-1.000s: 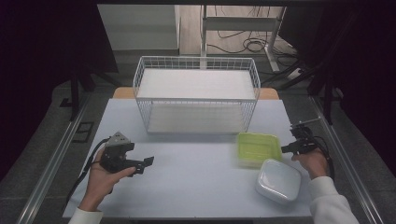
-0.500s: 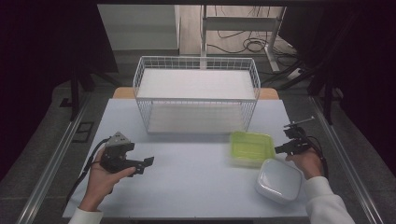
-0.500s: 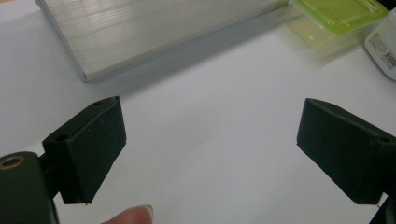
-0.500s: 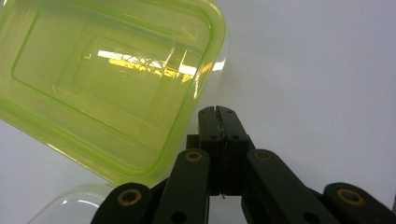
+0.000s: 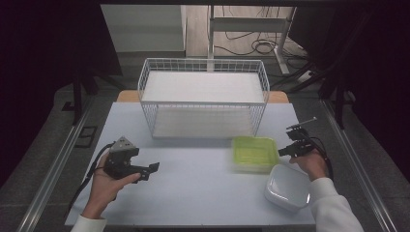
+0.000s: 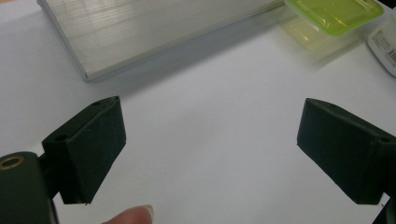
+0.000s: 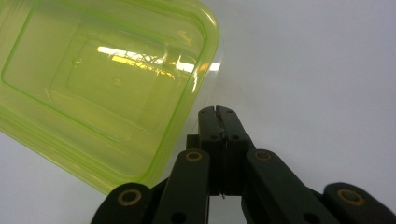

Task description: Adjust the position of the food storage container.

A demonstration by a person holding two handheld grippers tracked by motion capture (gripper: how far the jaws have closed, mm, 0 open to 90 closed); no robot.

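A translucent lime-green container lies open side up on the white table, right of centre. My right gripper is at its right rim with both jaws pressed together. In the right gripper view the shut tips sit just beside the container's corner, and nothing is visible between them. My left gripper hovers over the left of the table, open, and its wide-apart jaws hold nothing. The green container lies far off at that view's top right.
A white wire basket with a pale floor board stands at the back centre. A white lidded tub sits near the front right, just under my right forearm. Dark floor and cables surround the table.
The right gripper has moved left, and the green container has slid left with it, away from the white tub. The left gripper has stayed put.
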